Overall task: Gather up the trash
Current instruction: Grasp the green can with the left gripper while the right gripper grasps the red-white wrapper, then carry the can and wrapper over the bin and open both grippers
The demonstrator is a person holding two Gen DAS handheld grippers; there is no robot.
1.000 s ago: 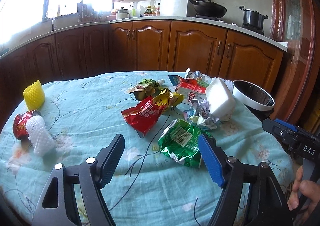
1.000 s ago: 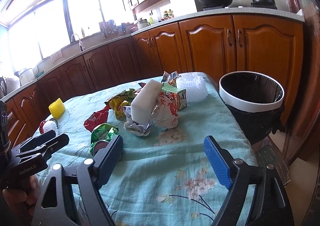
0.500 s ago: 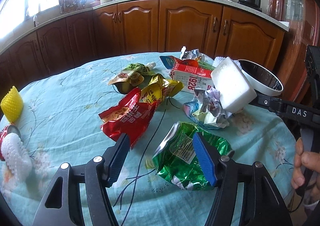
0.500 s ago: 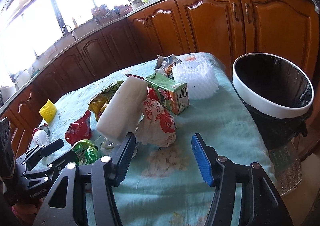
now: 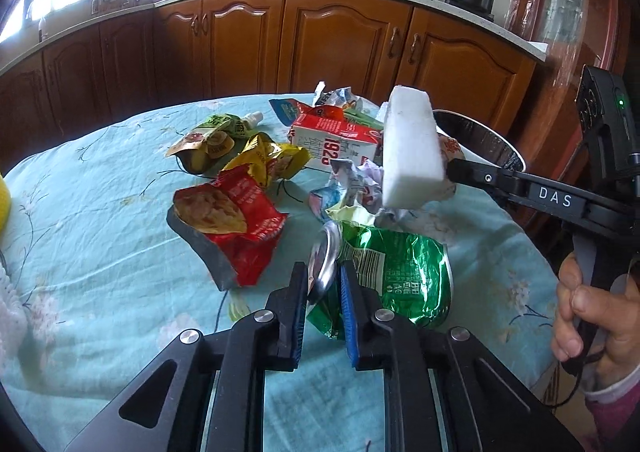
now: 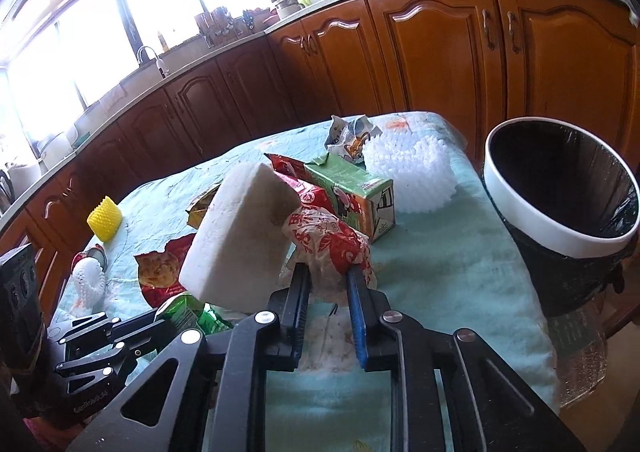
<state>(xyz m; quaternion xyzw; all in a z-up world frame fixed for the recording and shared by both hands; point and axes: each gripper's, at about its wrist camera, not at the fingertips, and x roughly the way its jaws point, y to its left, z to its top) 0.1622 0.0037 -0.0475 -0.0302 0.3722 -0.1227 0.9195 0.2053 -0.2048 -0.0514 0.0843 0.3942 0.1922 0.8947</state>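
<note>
Grippers both closing: left gripper (image 5: 323, 279) pinching green wrapper (image 5: 394, 272), right gripper (image 6: 328, 279) clamping red-printed bag (image 6: 326, 238) beside foam block (image 6: 240, 236) on table (image 6: 440, 272).

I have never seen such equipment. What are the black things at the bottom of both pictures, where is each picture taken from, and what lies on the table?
There is no robot here. A person holds one hand-held grasping tool in each hand, and a small camera on each tool looks forward along its two fingers. So the black parts at the bottom are the tool itself.

One picture comes from the left tool. Its jaws are closing on the edge of a green snack bag. The other tool shows at the right there, with the hand gripping it.

The other picture comes from the right tool. Its jaws are closing on a red-and-white plastic wrapper.

On the blue flowered tablecloth lie more trash: a red snack bag, a milk carton, a white foam block. A black bin stands beside the table.
</note>
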